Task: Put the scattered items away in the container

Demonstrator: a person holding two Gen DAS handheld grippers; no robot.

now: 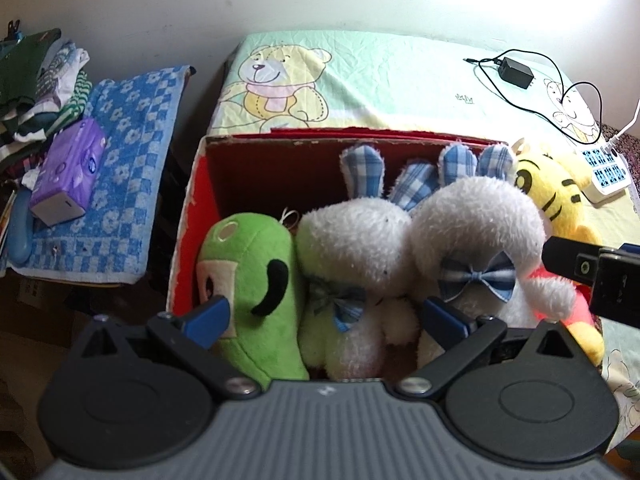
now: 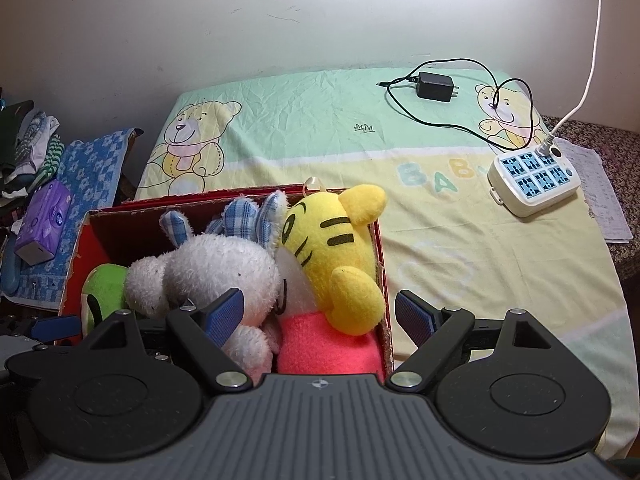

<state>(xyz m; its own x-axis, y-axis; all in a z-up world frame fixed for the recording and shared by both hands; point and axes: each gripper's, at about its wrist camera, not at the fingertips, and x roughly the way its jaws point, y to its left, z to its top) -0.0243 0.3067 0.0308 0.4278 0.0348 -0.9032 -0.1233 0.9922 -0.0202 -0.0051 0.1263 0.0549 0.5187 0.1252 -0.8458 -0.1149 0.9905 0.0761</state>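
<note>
Red cardboard box (image 2: 76, 248), open-topped, sits at the near edge of a bed covered by a pale green and yellow teddy-bear-print sheet (image 2: 320, 120). Packed inside, side by side: a green plush toy with a black curved mark (image 1: 256, 280) at the left wall; two white fluffy plush rabbits with blue-checked ears and bow ties, one (image 1: 352, 264) pressed against the green toy, the other (image 1: 476, 232) beside it; a yellow plush tiger with black stripes and a pink-red body (image 2: 336, 256) against the right wall, its head rising above the rim. Nothing loose on the sheet except a black power adapter with a looped cord (image 2: 436, 85) and a white multi-socket power strip with blue outlets (image 2: 534, 178), both well apart from the box. Left gripper (image 1: 324, 316) hovers over the box, blue-padded fingers spread wide, holding nothing. Right gripper (image 2: 320, 314) likewise spread wide and empty, straddling the box's right wall. Lower bodies of the toys hidden behind the gripper housings; box floor not visible. Off the bed to the left, a purple tissue pack (image 1: 66, 172) lies on a blue floral-checked towel (image 1: 132, 152).
</note>
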